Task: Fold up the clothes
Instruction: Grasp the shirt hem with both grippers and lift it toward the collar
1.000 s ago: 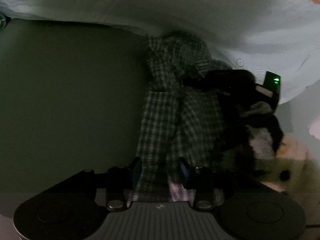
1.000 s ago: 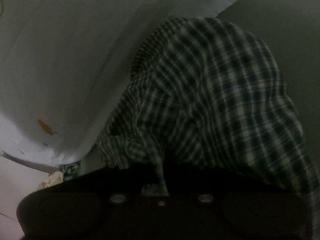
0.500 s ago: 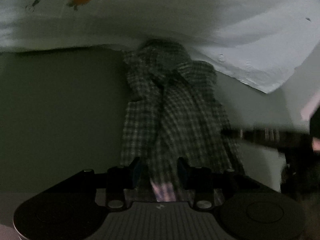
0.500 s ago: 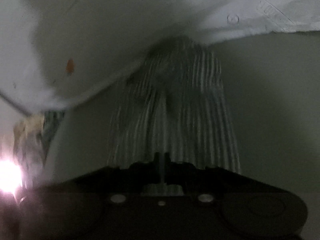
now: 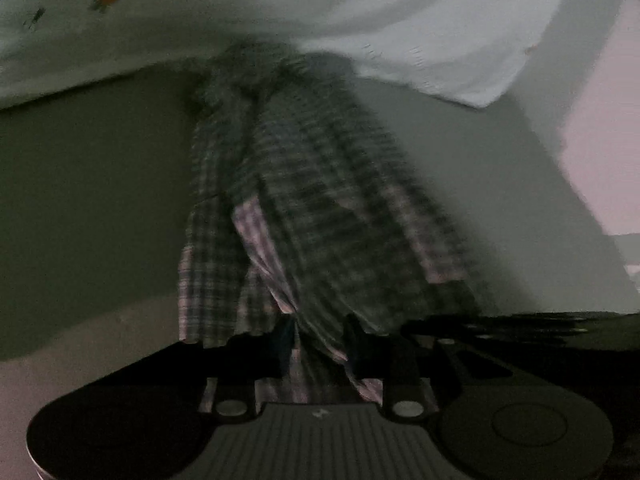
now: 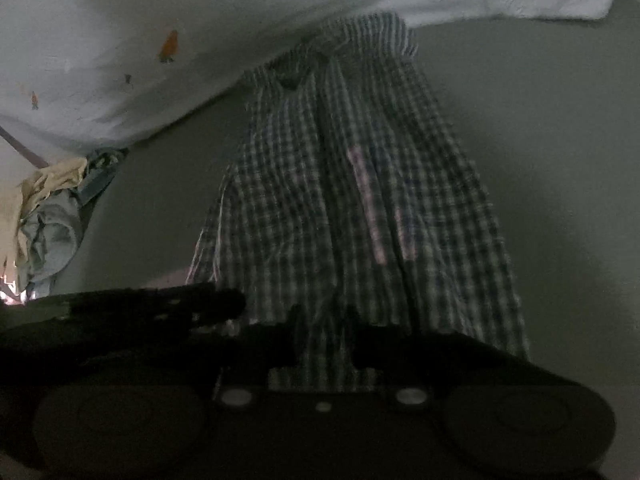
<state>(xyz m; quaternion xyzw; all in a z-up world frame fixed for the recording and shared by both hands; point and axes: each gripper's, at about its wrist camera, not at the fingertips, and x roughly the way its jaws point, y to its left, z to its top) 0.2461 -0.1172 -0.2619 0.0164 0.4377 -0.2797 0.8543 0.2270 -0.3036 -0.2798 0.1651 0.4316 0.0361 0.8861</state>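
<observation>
Stretching from the near edge toward the far white sheet [image 5: 400, 20], the plaid shirt [image 5: 320, 208] lies on the grey surface [image 5: 88, 200]. The left gripper [image 5: 318, 338] is closing, with shirt cloth between its 2 fingers. The right gripper [image 6: 322, 322] is opening, cloth between its fingers too; whether either one presses the cloth, I cannot tell. A pile of clothes [image 6: 48, 208] sits far left.
</observation>
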